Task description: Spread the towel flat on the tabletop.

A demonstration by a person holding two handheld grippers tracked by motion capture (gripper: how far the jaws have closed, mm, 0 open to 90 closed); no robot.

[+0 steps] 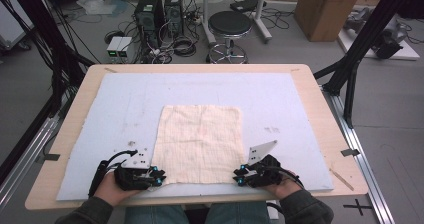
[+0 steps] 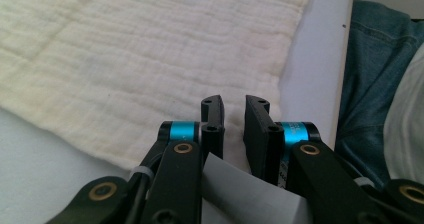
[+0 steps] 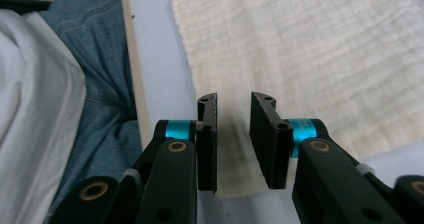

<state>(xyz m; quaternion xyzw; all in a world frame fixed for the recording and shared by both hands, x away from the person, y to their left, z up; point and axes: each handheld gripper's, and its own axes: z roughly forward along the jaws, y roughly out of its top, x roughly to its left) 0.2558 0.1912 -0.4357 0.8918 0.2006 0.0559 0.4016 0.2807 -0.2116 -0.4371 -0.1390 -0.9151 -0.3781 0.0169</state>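
Workshop floor beyond the table (image 1: 325, 114) carries computer towers, a stool and a cardboard box; none bears on the work. On the table lies a pale mat (image 1: 125, 99), and on it a cream cloth (image 1: 200, 141), spread flat and near-square, at the near middle. Left gripper (image 1: 158, 176) sits at the cloth's near left corner, right gripper (image 1: 239, 176) at its near right corner. In the left gripper view the jaws stand narrowly apart over the corner; in the right gripper view the gap is somewhat wider, straddling the edge. Neither holds fabric yet. Judgement: a corner pinch for a fold is in hand. Both jaws should take a full bite of hem, close together, and lift evenly so the cloth does not skew.
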